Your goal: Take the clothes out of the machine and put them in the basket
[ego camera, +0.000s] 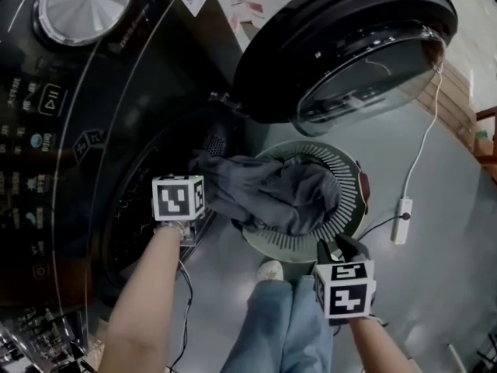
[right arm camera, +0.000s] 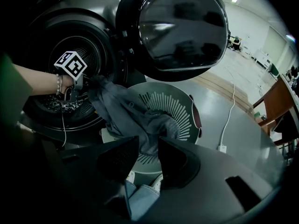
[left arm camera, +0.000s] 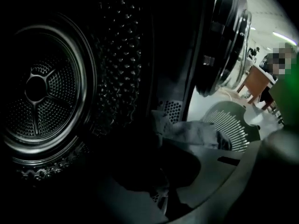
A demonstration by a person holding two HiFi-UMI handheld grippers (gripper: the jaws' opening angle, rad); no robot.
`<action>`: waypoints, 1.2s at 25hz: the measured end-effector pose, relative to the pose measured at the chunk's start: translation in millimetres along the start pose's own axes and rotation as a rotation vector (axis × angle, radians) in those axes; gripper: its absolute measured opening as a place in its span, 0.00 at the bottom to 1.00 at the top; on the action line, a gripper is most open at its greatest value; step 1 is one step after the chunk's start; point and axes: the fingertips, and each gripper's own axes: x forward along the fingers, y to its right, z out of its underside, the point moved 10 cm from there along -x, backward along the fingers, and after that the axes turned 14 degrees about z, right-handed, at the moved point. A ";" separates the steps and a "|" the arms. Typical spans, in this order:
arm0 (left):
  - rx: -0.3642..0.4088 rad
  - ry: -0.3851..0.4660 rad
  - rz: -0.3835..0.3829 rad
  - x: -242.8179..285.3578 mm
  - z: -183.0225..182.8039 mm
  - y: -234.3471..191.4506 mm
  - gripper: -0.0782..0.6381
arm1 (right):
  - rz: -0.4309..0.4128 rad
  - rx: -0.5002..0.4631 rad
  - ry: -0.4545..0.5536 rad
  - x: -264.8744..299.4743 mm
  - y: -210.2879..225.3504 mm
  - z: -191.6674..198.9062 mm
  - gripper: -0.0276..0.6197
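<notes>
A grey garment (ego camera: 272,193) stretches from the dark drum opening (ego camera: 147,208) across to the round slatted basket (ego camera: 342,169) on the floor, its far end lying in the basket. My left gripper (ego camera: 196,174) is at the drum's mouth, shut on the garment's near end; the right gripper view shows the garment (right arm camera: 121,111) hanging from it. The left gripper view is dark, with cloth (left arm camera: 196,134) bunched just ahead of the jaws. My right gripper (ego camera: 339,247) hovers at the basket's near rim, open, with the garment visible beyond the gap (right arm camera: 148,141) and not touching the fingers.
The machine's round door (ego camera: 349,45) stands swung open above the basket. A white cable with an adapter (ego camera: 401,220) lies on the floor to the right. The person's jeans and shoe (ego camera: 272,317) are below the basket. Wooden furniture (right arm camera: 275,101) stands at the far right.
</notes>
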 end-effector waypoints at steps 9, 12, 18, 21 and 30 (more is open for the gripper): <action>0.078 0.083 0.058 -42.5 1.5 70.5 0.15 | 0.002 0.032 0.025 -29.4 9.6 -3.2 0.23; 0.113 0.104 0.110 -56.8 -1.0 103.6 0.15 | 0.003 0.037 0.036 -38.9 18.6 -2.1 0.22; 0.096 0.155 0.210 -81.8 -3.9 165.8 0.15 | 0.006 0.037 0.046 -57.9 39.0 2.4 0.21; 0.088 0.164 0.267 -86.8 -1.9 200.4 0.15 | 0.012 0.037 0.047 -64.9 51.8 6.5 0.21; 0.070 0.220 0.443 -96.3 -7.7 278.7 0.15 | 0.040 0.060 0.054 -77.7 84.4 13.8 0.20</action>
